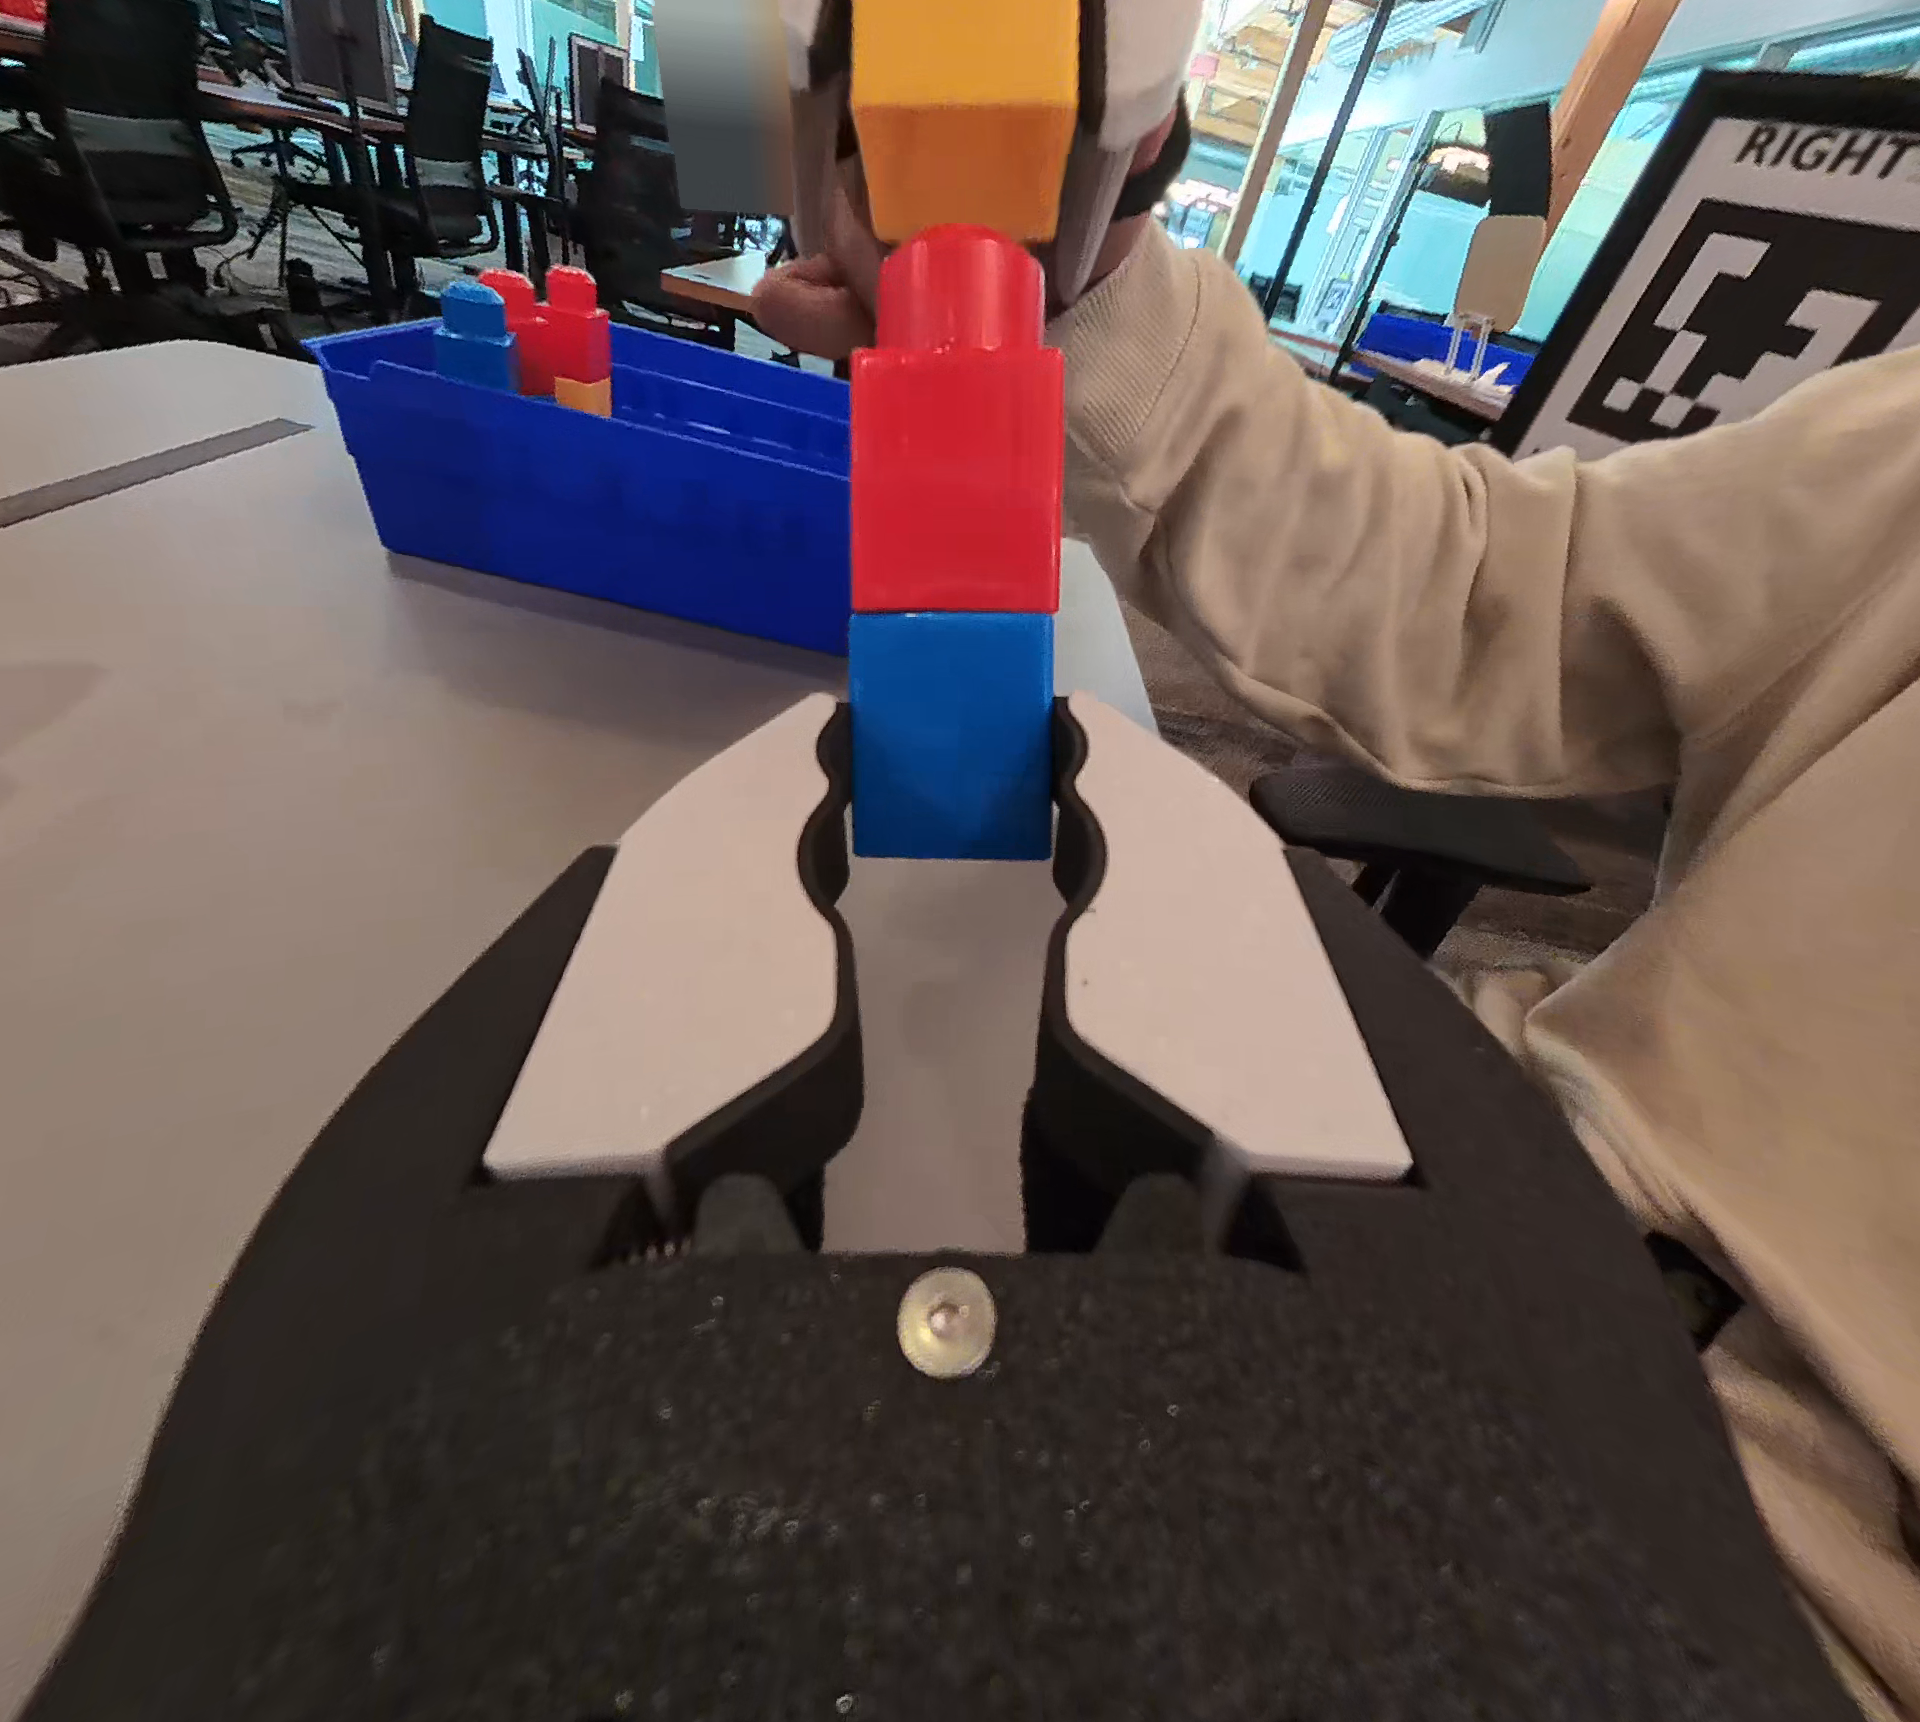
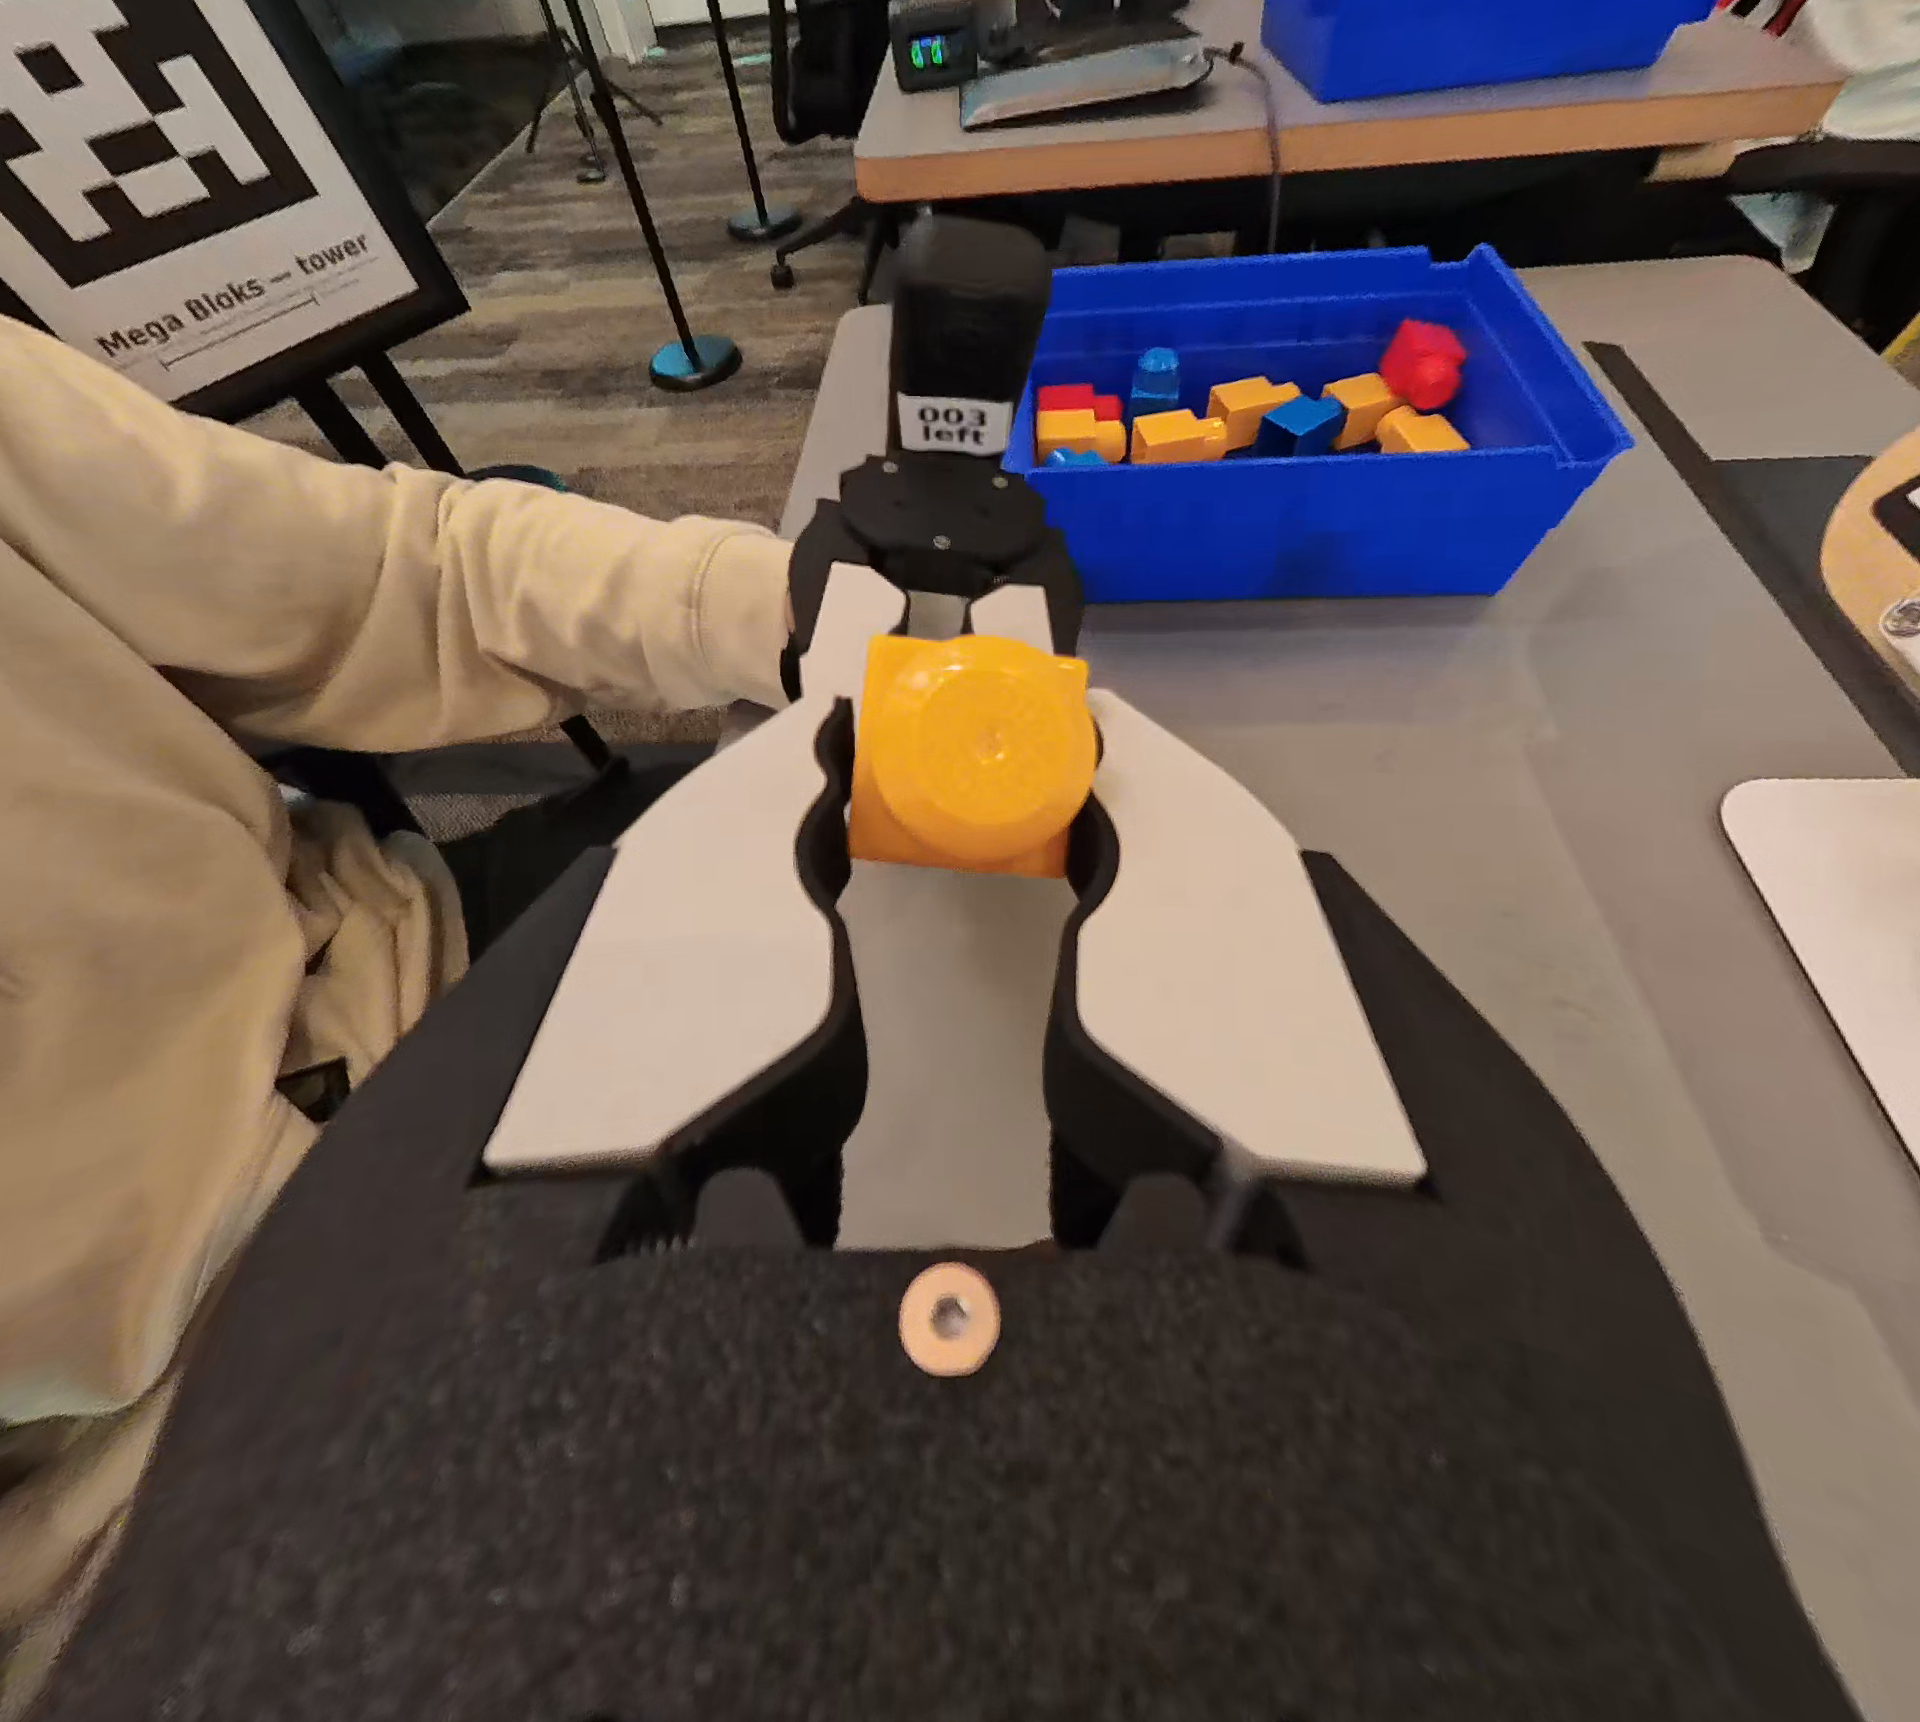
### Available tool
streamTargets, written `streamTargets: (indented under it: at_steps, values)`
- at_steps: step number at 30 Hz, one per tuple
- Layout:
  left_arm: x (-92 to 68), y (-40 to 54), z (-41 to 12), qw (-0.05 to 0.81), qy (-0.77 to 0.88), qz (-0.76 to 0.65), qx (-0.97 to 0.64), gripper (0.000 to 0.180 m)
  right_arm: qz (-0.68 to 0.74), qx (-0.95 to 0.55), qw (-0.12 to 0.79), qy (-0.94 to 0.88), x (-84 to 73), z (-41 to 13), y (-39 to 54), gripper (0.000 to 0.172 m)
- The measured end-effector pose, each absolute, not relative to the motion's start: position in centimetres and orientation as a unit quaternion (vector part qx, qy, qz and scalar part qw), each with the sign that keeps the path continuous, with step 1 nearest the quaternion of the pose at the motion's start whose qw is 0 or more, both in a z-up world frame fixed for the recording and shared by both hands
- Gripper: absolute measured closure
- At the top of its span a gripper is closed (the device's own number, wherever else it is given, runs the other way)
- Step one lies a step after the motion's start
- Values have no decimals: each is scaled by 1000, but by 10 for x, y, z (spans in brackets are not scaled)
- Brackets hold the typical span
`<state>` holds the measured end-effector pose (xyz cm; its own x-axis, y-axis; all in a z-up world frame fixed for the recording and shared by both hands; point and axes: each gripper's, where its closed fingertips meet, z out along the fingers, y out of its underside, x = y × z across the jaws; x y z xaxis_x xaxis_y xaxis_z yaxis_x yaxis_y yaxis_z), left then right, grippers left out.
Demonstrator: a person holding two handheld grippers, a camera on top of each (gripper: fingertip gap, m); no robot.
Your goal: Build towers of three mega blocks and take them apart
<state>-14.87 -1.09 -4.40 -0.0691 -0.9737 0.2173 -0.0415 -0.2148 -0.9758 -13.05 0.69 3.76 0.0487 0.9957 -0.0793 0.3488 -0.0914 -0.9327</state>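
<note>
Blue block (image 1: 951, 737) in left claw (image 1: 951, 784) | orange block (image 2: 966, 758) in right claw (image 2: 961, 789)

tool (image 1: 951, 779): black body, pale grey fingers, wavy black pads | silver screw (image 1: 945, 1325) | cream sleeve (image 1: 1455, 592)

left gripper (image 1: 951, 779) jaws clamped, right gripper (image 2: 961, 779) likewise

Blocks are all glossy smooth plastic: orange block (image 1: 964, 10), red block (image 1: 956, 477), blue block (image 1: 951, 737). Fingers (image 1: 727, 924) look matt, counter (image 1: 208, 737) smooth grey, sleeve (image 1: 1455, 592) soft cloth.
</note>
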Motion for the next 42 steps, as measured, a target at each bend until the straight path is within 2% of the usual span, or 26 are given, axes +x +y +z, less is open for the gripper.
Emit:
streamTargets:
  at_steps: [19,35,36,38,42]
  values:
    - [-141,1,-53,406,458,-574,-544,145,393,-635,355,-563,-129,-3,15,133]
    - [-140,8,-50,420,443,-573,-547,145,437,-617,400,-518,-130,0,22,133]
    - [-141,7,-49,424,446,-570,-545,145,430,-617,411,-516,-130,1,22,132]
    - [-144,8,-52,431,452,-551,-553,145,420,-617,440,-498,-126,8,23,115]
    - [-158,10,-60,435,450,-533,-570,145,439,-629,469,-438,-112,19,18,108]
